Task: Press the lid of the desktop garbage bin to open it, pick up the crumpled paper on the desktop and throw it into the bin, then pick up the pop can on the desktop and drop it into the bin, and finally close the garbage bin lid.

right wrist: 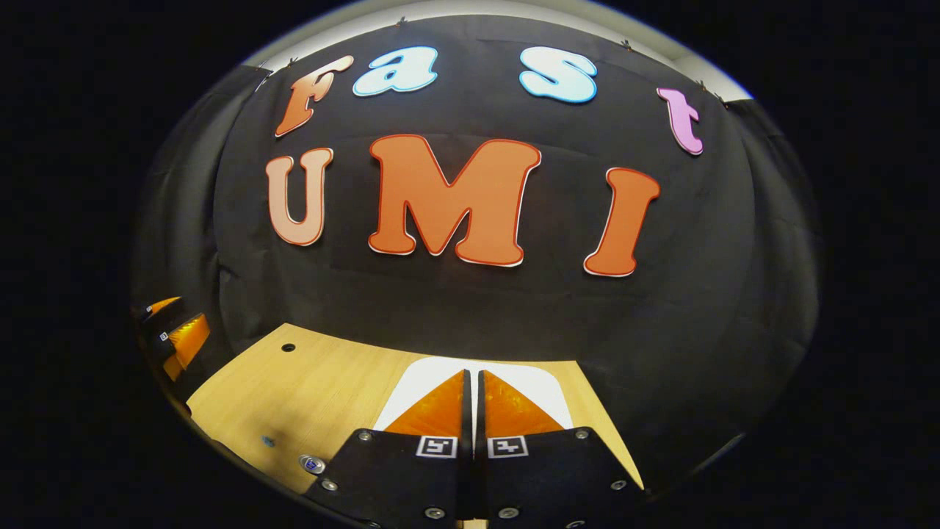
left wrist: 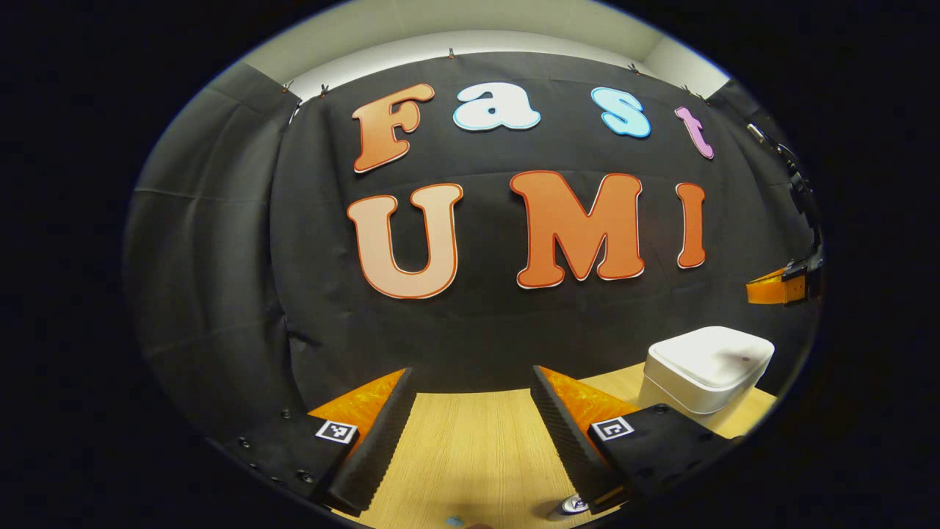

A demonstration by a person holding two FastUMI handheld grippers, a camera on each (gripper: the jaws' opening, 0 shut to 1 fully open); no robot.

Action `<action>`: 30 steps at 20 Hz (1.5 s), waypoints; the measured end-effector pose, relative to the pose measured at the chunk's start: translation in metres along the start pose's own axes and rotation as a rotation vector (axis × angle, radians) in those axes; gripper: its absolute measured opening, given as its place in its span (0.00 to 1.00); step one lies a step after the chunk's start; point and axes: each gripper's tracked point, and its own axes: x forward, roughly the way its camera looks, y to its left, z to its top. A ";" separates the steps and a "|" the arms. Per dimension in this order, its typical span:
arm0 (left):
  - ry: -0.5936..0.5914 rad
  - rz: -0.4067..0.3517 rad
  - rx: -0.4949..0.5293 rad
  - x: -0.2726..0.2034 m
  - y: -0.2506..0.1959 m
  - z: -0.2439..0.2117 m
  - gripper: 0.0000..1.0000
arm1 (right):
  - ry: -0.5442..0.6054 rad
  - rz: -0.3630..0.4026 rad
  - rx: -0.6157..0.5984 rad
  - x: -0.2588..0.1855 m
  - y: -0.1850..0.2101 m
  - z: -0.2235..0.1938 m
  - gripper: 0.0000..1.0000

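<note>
Left gripper [left wrist: 470, 382]: fingers spread wide, nothing between them, held above the pale wooden desk [left wrist: 470, 448]; seen too at the far left edge of the right gripper view [right wrist: 172, 334], off beyond the desk's left side.

Right gripper [right wrist: 474, 386]: fingers drawn together with just a thin slit between, holding nothing, tips over the white lid; seen too at the far right edge of the left gripper view [left wrist: 786, 286], up above the bin.

Garbage bin [left wrist: 705, 371]: white, rounded-square, standing on the right part of the desk near the black cloth wall; lid [right wrist: 433, 375] down and flat, lying directly under the right gripper's fingers. Contact between fingertips and lid: cannot tell.

Pop can [left wrist: 574, 505]: at the bottom rim of the left gripper view, just by the left gripper's right-hand finger, only its silvery top visible; in the right gripper view [right wrist: 312, 463] at the near edge of the desk, left of the bin.

Crumpled paper: a small bluish scrap [left wrist: 455, 521] at the very bottom edge, near the can; too small to tell for sure.

Desk hole [right wrist: 288, 347]: small dark round opening near the back left corner.
</note>
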 end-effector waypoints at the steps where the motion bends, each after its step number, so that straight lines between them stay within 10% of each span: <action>1: 0.004 0.004 0.000 0.000 0.002 -0.002 1.00 | 0.026 0.000 0.004 0.001 -0.004 -0.007 0.01; 18: 0.074 0.004 0.005 0.008 -0.001 -0.023 1.00 | 0.337 0.063 0.124 0.016 0.003 -0.093 0.01; 30: 0.051 0.017 0.008 0.000 0.015 -0.021 1.00 | 0.068 0.043 0.125 -0.004 -0.003 -0.024 0.01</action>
